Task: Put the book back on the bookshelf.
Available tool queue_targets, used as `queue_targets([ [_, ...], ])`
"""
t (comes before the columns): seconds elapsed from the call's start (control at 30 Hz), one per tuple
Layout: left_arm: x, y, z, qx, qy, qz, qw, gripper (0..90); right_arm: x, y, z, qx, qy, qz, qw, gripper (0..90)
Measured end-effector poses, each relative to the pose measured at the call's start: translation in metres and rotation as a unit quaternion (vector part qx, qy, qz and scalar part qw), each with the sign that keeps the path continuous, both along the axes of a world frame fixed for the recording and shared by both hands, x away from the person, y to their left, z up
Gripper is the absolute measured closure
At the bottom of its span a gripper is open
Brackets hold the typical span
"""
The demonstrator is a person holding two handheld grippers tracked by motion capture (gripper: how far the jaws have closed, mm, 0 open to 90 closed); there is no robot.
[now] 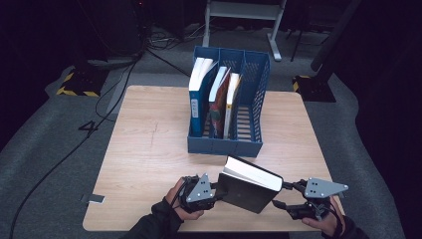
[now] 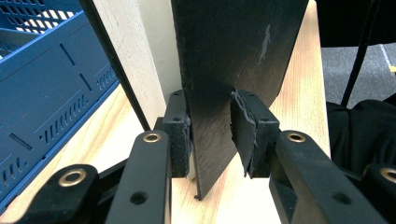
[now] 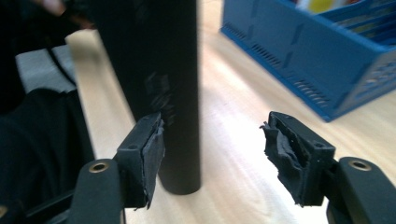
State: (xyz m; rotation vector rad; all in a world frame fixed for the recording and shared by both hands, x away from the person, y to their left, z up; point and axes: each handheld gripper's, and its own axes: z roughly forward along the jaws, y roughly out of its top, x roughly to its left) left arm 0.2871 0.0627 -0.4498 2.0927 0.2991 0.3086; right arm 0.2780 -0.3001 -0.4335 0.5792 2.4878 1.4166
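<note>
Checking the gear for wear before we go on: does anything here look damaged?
Yes: the rubber pads on the right gripper look torn and ragged at their edges, and a left gripper pad is frayed too. The black book's cover shows a pale scuff.

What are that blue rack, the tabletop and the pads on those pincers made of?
Blue rack: looks like moulded plastic, matte, with slotted and perforated walls. Tabletop: pale wood-grain surface, probably laminate rather than solid wood; hard to tell. Pads on the right gripper: soft black rubber or foam, judging by the torn, ragged edges.
</note>
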Motion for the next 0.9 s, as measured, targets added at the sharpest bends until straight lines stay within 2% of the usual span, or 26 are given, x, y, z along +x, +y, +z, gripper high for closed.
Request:
queue_targets([
  [0.1,0.000,0.000,-0.001,-0.003,0.002,0.000,1.0000,68.6,-0.001,0.004,0.001,0.002,0.000,0.010,0.9999,34.4],
  [0.17,0.001,0.000,-0.001,-0.004,0.003,0.002,1.0000,68.4,-0.004,0.008,0.003,0.014,-0.003,0.019,0.9997,37.2],
  [0.27,0.000,0.000,-0.002,-0.002,0.003,0.002,1.0000,68.3,-0.007,0.022,0.007,0.008,-0.015,0.020,0.9997,37.8],
  [0.37,0.001,-0.001,-0.003,-0.006,0.005,0.002,1.0000,67.9,-0.008,0.038,0.013,0.009,-0.026,0.012,0.9996,39.3],
  [0.47,0.000,-0.001,-0.004,-0.009,0.000,0.005,0.9999,67.4,-0.007,0.052,0.022,0.006,-0.041,-0.006,0.9991,38.8],
  [0.57,0.001,-0.002,-0.005,-0.012,0.003,0.007,0.9999,66.9,-0.001,0.058,0.028,0.029,-0.036,-0.007,0.9989,40.2],
  [0.67,0.002,-0.004,-0.006,-0.015,0.002,0.010,0.9998,65.4,0.002,0.065,0.034,0.036,-0.044,-0.006,0.9984,39.1],
  [0.77,0.003,-0.007,-0.006,-0.014,-0.004,0.015,0.9998,63.3,0.007,0.068,0.040,0.054,-0.035,-0.001,0.9979,40.2],
  [0.9,0.008,-0.012,-0.006,-0.012,-0.006,0.019,0.9997,59.7,0.008,0.069,0.045,0.039,-0.036,-0.003,0.9986,43.3],
])
